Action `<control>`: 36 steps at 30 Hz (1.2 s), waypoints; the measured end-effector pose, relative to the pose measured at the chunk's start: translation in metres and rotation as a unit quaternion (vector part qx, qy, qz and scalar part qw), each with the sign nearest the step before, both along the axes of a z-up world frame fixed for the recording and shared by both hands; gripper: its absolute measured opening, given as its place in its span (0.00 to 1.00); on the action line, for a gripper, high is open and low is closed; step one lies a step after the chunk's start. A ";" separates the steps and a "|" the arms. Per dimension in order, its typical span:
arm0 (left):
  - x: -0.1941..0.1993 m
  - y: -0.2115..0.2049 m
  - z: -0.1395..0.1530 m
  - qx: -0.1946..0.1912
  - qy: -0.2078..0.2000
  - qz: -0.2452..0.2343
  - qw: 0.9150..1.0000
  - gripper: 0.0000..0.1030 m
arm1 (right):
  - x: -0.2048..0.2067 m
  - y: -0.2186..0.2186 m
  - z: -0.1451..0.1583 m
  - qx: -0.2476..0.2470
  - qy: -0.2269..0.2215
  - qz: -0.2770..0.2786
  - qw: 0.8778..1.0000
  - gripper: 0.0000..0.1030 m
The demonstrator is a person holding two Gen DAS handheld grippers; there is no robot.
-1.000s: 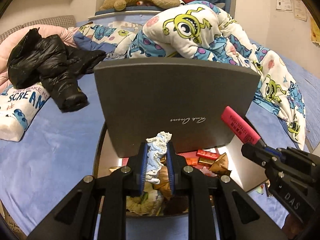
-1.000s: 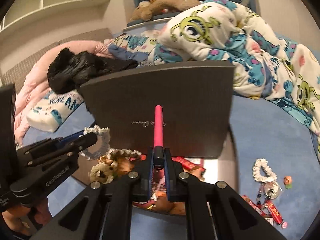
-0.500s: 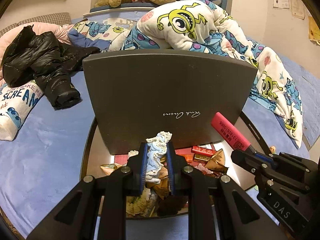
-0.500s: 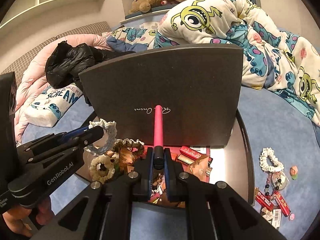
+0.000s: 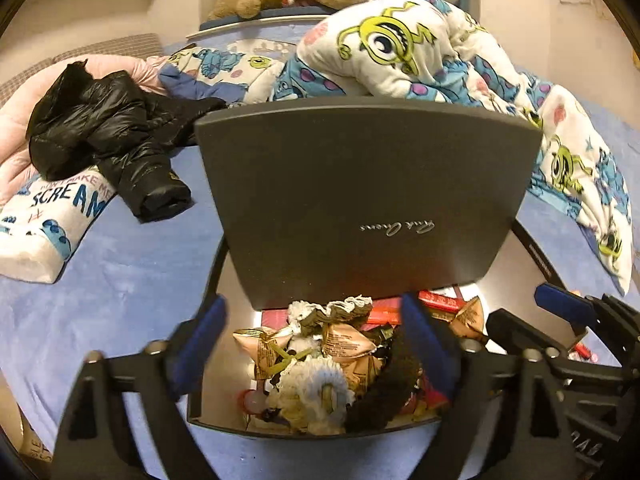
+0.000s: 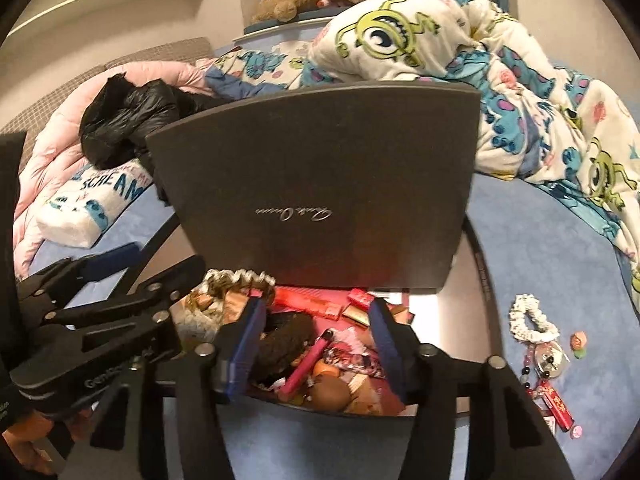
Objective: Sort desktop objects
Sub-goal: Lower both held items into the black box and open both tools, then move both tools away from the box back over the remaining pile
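A dark grey box point(image 5: 224, 420) with its lid point(image 5: 368, 196) standing open sits on the blue bed; it also shows in the right wrist view point(image 6: 320, 184). It holds scrunchies, snack packets and red wrappers. My left gripper point(image 5: 314, 340) is open and empty over the box, above a white scrunchie point(image 5: 320, 384) and a black one point(image 5: 384, 384). My right gripper point(image 6: 316, 340) is open and empty over the box. A pink marker point(image 6: 306, 364) lies in the box below it, beside a dark brown scrunchie point(image 6: 284, 346).
On the bed right of the box lie a white scrunchie point(image 6: 530, 320), a bead bracelet point(image 6: 554, 360) and red packets point(image 6: 558, 402). A black jacket point(image 5: 100, 136), a printed pillow point(image 5: 48, 216) and a monster-print duvet point(image 5: 400, 52) lie behind the box.
Both grippers have opened. The left let go of the pale lace scrunchie and the right let go of the pink marker; both now lie in the box.
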State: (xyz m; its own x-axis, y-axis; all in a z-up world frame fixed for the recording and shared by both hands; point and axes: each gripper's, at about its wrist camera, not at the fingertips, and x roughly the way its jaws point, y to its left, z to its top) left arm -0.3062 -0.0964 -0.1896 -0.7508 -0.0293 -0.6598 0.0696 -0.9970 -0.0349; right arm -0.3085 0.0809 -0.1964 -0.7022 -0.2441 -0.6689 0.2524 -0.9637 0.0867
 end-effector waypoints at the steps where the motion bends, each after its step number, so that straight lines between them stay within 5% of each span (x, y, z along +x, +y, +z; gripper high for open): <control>1: 0.001 -0.002 0.001 0.013 0.003 -0.003 1.000 0.91 | -0.001 0.003 0.001 -0.003 -0.001 -0.005 1.000 0.65; 3: 0.002 -0.002 0.002 0.019 0.004 -0.005 1.000 0.92 | -0.001 0.007 0.003 -0.008 0.001 -0.007 1.000 0.66; 10: 0.001 0.013 0.003 -0.051 0.004 -0.010 0.999 0.93 | -0.002 0.012 0.006 -0.006 0.002 -0.010 1.000 0.66; 36: -0.008 0.027 0.006 -0.029 -0.002 -0.032 0.999 0.93 | 0.000 0.033 0.010 -0.023 0.000 -0.015 1.000 0.66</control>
